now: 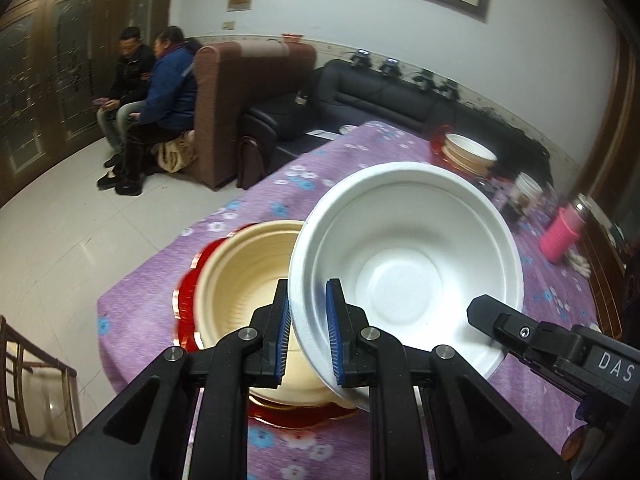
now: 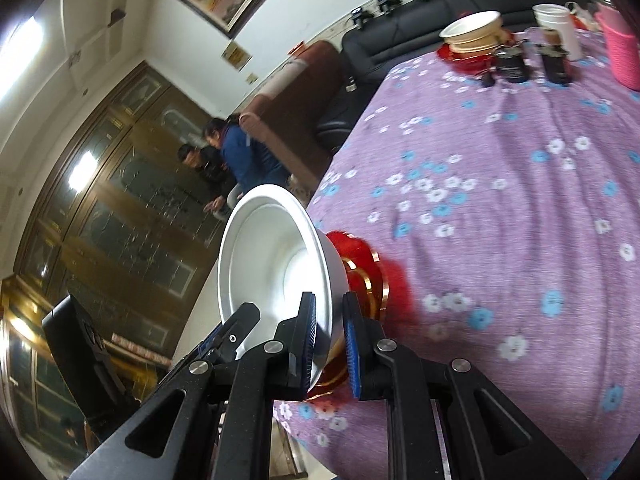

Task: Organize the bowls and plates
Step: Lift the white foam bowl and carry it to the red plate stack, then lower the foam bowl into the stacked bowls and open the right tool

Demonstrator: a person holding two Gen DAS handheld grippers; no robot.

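A white bowl (image 1: 404, 264) hangs tilted above the near corner of the table, held from both sides. My left gripper (image 1: 308, 292) is shut on its near rim. On the bowl's right rim sits a finger (image 1: 500, 320) of my right gripper. In the right wrist view that right gripper (image 2: 330, 308) is shut on the white bowl's (image 2: 272, 256) wall. Just under the held bowl, a beige bowl (image 1: 248, 276) rests on a red plate with gold trim (image 1: 188, 300), which also shows as the red plate (image 2: 368, 276) behind the bowl.
A purple flowered cloth (image 2: 500, 200) covers the table. At its far end stand a stack of bowls on a red plate (image 2: 472, 30), a white cup (image 2: 556, 24), dark jars (image 2: 512, 64) and a pink cup (image 1: 560, 232). Two people (image 1: 160, 92) sit beyond, by sofas. A wooden chair (image 1: 24, 380) is near left.
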